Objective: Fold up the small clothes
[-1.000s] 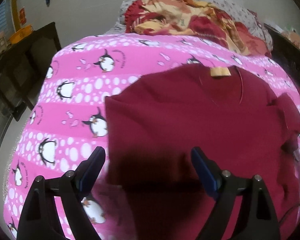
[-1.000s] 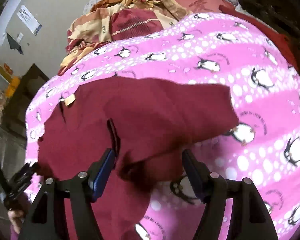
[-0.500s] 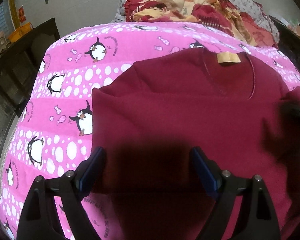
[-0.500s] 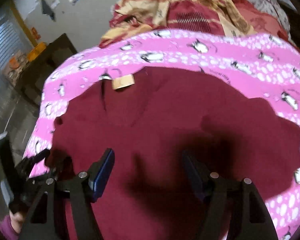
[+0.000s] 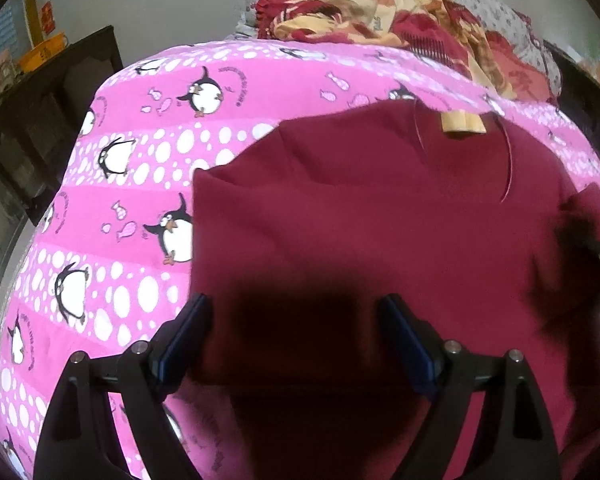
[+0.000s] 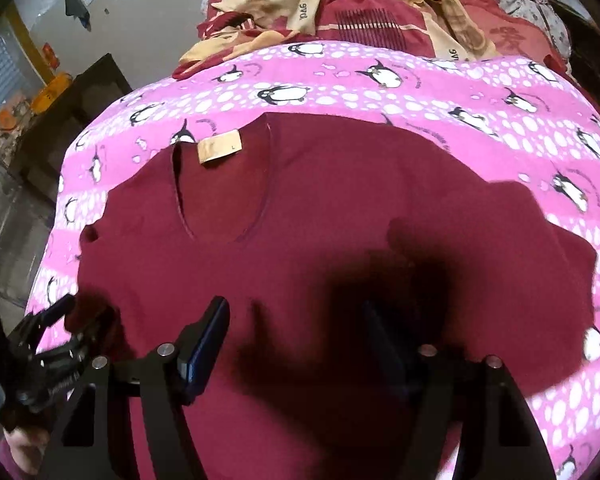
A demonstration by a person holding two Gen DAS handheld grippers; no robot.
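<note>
A dark red T-shirt [image 5: 380, 220] lies spread on a pink penguin-print bedcover [image 5: 140, 168], neck and tan label [image 5: 462, 122] at the far side. It also shows in the right wrist view [image 6: 340, 208], label [image 6: 219, 151] upper left. My left gripper [image 5: 296, 332] is open and empty, hovering over the shirt's near left part. My right gripper [image 6: 296, 332] is open and empty above the shirt's middle. The left gripper also appears at the lower left of the right wrist view [image 6: 56, 332], at the shirt's left sleeve edge.
A crumpled red and yellow blanket [image 5: 380, 8] lies at the far end of the bed [image 6: 360, 12]. Dark wooden furniture [image 5: 40, 120] stands left of the bed. The bedcover [image 6: 540, 128] falls away at the left and right edges.
Both grippers have drawn back a little over the shirt. The shirt's right sleeve, bunched a second ago, now lies spread flat. Both grippers stay open.
</note>
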